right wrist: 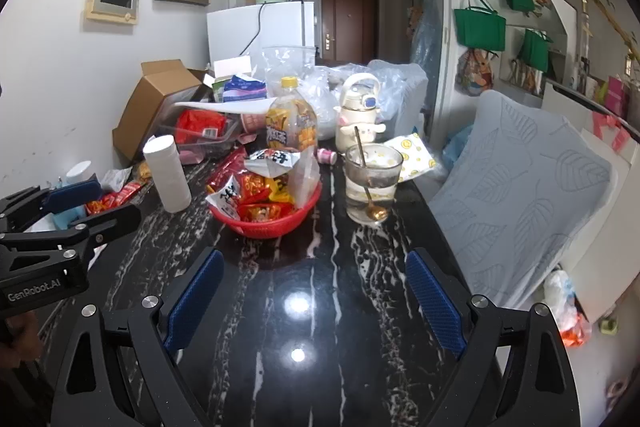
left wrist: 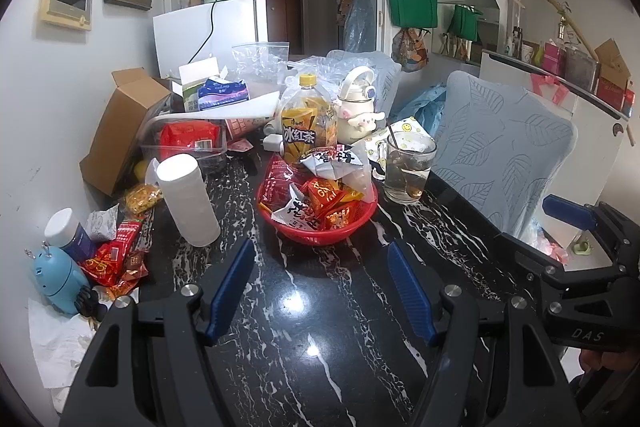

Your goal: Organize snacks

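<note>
Right, from the left wrist camera: the left gripper (left wrist: 320,287) hangs over bare black marble-patterned tabletop (left wrist: 320,347), its blue-padded jaws parted about halfway, nothing between them. Just ahead sits the round red plastic basket (left wrist: 320,223), heaped with red, orange and white snack packets (left wrist: 320,195). Behind the basket stands a clear iced-tea bottle with a yellow cap (left wrist: 308,123); to its right, a glass mug with a spoon in it (left wrist: 408,167). A white cylindrical canister (left wrist: 188,199) stands left of the basket, and further left loose red and yellow snack wrappers (left wrist: 116,259) lie scattered by the wall. At the far right edge, the right gripper (left wrist: 576,227) pokes in, empty.

Now the right wrist camera: the right gripper (right wrist: 312,299) is spread wide, nothing held, over open tabletop (right wrist: 312,367). The red basket (right wrist: 268,223) sits ahead and a touch left, packets (right wrist: 260,191) piled inside, the bottle (right wrist: 292,123) behind it, the mug (right wrist: 372,183) to its right. The canister (right wrist: 166,175) stands left of the basket. The left gripper (right wrist: 80,203) shows at the left edge, near the loose wrappers (right wrist: 116,199).
</note>
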A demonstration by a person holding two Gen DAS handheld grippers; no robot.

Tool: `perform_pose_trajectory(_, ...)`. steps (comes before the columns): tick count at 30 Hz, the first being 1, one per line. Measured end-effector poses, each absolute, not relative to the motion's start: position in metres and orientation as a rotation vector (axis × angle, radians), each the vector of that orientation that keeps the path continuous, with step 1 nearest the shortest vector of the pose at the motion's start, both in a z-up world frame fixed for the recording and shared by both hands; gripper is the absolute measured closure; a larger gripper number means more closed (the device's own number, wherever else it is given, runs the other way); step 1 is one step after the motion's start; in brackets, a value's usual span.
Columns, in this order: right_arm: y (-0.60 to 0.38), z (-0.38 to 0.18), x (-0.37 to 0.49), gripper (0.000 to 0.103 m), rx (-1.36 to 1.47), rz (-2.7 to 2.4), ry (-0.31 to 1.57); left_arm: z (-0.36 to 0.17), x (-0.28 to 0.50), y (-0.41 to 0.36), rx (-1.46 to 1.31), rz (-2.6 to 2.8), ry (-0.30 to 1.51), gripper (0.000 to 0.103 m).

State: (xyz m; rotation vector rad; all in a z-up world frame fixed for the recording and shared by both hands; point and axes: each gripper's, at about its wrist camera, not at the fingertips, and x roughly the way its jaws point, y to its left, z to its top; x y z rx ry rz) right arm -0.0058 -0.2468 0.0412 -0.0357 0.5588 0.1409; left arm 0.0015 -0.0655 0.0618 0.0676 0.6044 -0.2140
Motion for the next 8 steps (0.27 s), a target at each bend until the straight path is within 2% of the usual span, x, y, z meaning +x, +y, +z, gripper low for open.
perform_pose_trajectory(8, -0.2497, 0.0356, -0.0006, 0.009, -0.029, 0.144, 0.58, 0.0559, 0.0069, -0.0681, 0.071, -0.223, 0.623, 0.035)
